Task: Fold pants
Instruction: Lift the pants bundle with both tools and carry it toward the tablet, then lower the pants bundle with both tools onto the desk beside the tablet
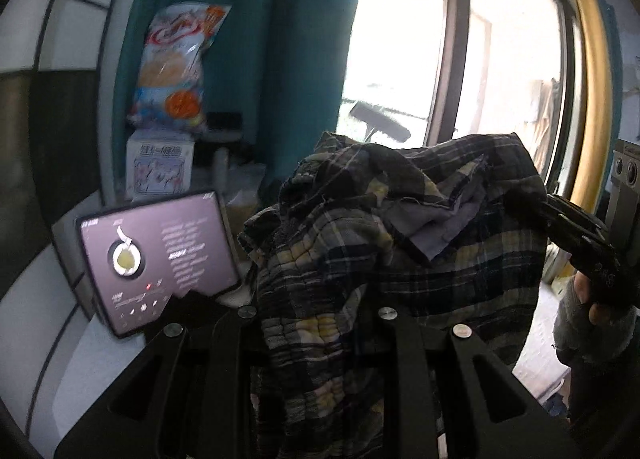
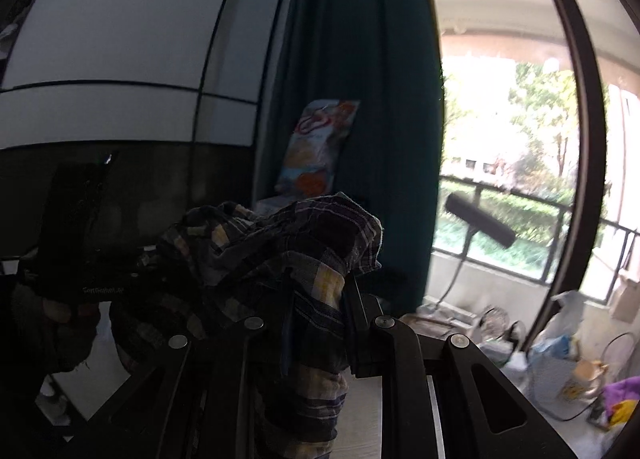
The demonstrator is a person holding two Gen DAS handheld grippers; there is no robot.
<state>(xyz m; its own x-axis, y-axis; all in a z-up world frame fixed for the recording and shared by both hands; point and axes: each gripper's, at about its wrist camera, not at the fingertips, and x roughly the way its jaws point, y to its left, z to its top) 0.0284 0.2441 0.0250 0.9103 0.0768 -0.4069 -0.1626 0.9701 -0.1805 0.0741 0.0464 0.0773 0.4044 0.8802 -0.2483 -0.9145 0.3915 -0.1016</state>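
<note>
The pants are dark plaid with yellow and grey checks, held up in the air in a bunched heap. My left gripper is shut on the elastic waistband, which hangs down between its fingers. My right gripper is shut on another part of the pants, which drape over and hide its fingertips. The right gripper shows at the right of the left wrist view, buried in the cloth. The left gripper shows at the left of the right wrist view, with a gloved hand under it.
A tablet leans against the tiled wall at the left. A snack bag stands on a white box before a teal curtain. A glass door opens on a balcony with clutter on its floor.
</note>
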